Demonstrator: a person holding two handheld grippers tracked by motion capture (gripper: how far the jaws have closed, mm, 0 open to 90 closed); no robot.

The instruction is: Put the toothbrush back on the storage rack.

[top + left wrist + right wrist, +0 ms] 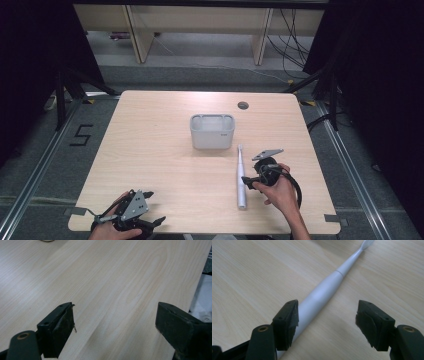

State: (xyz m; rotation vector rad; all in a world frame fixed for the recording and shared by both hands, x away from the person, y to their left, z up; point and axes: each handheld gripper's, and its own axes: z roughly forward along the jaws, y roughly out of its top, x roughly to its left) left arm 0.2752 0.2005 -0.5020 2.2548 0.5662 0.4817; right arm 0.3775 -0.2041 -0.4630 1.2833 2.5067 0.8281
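A white electric toothbrush (241, 176) lies flat on the table (165, 165), in the right half, its brush head pointing toward the far edge and its thick handle end toward the near edge. In the right gripper view the toothbrush (322, 293) runs slantwise from the lower left to the upper right, its body passing just beside the inner face of the left jaw; the other jaw stands well apart from it, so the pads do not press on it.

The right gripper (248, 182), held in the person's right hand (280, 190), sits just to the right of the handle with its jaws parted and released, nothing clasped.

Beyond the brush head, near the middle of the table, stands a pale grey rectangular holder (212, 131), open at the top. A small round cable hole (243, 105) sits near the far edge.

At the near left corner the left gripper (152, 207) rests in the person's left hand (107, 231); in its own view its jaws stand wide apart over bare wood.
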